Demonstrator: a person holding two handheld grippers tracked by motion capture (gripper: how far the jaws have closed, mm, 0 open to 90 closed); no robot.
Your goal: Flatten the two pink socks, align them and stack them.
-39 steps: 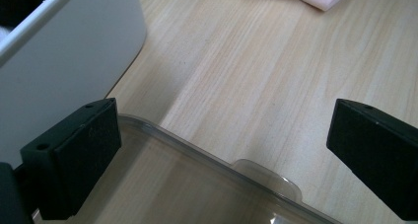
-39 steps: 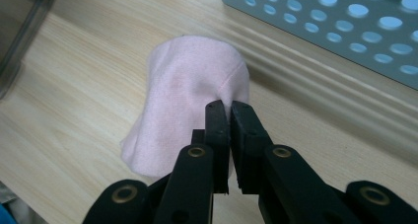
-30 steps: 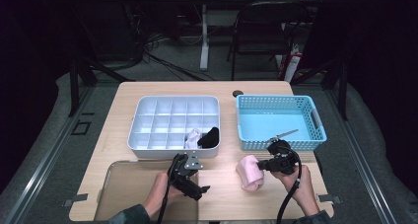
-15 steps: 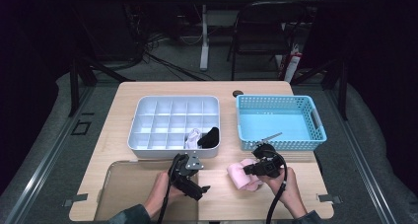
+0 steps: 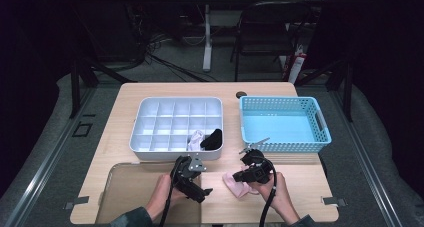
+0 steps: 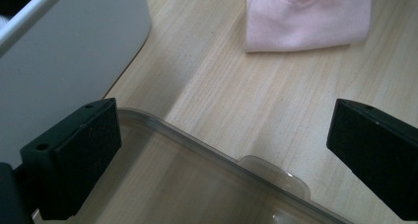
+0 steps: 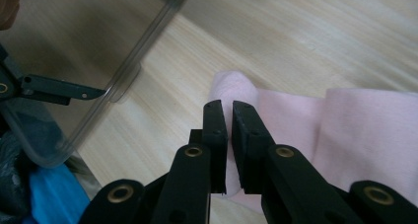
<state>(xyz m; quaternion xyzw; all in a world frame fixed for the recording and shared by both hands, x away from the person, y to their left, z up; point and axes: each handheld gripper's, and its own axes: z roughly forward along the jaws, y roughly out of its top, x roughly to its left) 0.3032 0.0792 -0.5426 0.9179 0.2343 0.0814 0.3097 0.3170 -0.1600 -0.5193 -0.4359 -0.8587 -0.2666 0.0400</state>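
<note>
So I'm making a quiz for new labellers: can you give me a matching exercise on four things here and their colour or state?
Things:
1. basket
2. divided tray
3. left gripper
4. right gripper

States:
a. jaws wide open above a clear lid
b. light blue, nothing inside
c. jaws shut, over the pink cloth
d. white, with cloth items in two front compartments

Pairs: 1-b, 2-d, 3-a, 4-c

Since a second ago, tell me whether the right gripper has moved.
Yes. In the high view the right gripper has slid left, away from the blue basket toward the left gripper, dragging the pink cloth along.
</note>
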